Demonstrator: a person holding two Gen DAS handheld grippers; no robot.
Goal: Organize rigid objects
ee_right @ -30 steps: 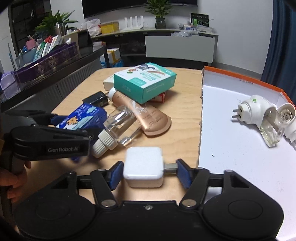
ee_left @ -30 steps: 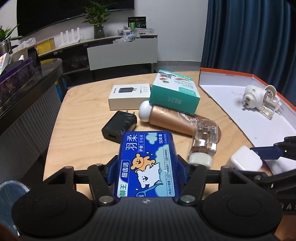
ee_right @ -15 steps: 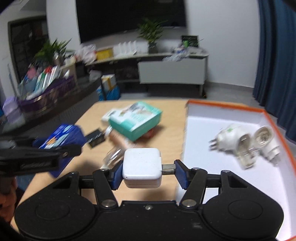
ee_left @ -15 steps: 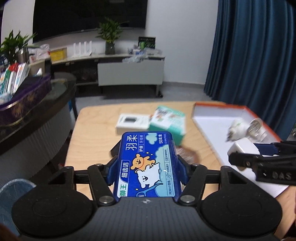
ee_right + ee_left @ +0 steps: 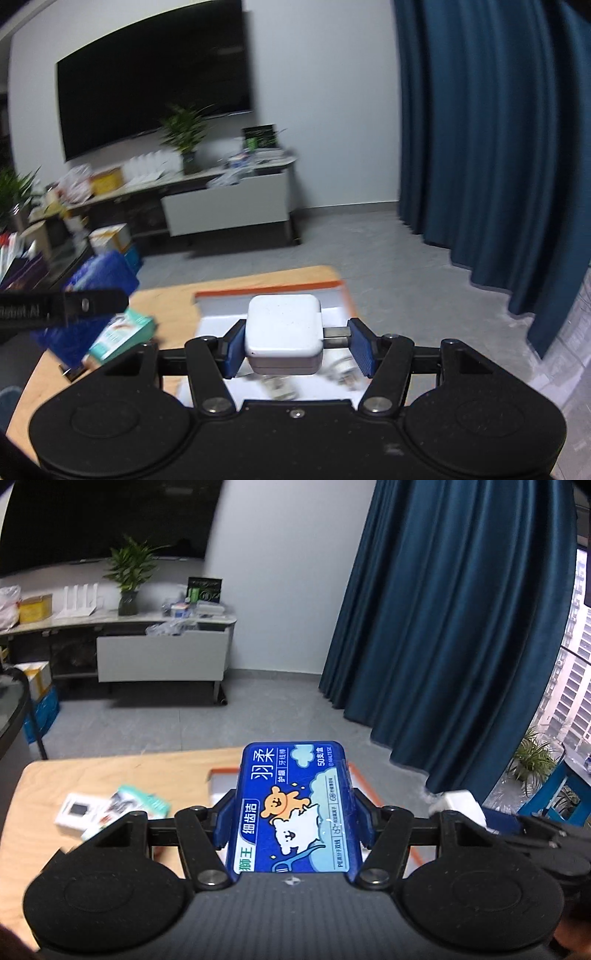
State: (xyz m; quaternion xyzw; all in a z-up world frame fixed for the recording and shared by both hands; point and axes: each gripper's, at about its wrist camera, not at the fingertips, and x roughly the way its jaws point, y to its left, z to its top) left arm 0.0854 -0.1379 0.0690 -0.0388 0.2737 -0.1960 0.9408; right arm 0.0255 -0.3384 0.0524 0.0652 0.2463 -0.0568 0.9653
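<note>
Centre frame, the left gripper (image 5: 291, 825) pinches the blue floss-pick box (image 5: 293, 812) by its long sides; probably light, stiff, glossy-slick; the right gripper (image 5: 297, 345) clamps the white charger (image 5: 283, 332), pad against prongs; likely dense, hard.

On the tabletop (image 5: 110, 775), boxes (image 5: 110, 808) lie left of the tray (image 5: 269, 293); plug-ins (image 5: 280, 387) lie in the tray.

glossy blue box (image 5: 293, 812), smooth wooden table (image 5: 110, 775)
</note>
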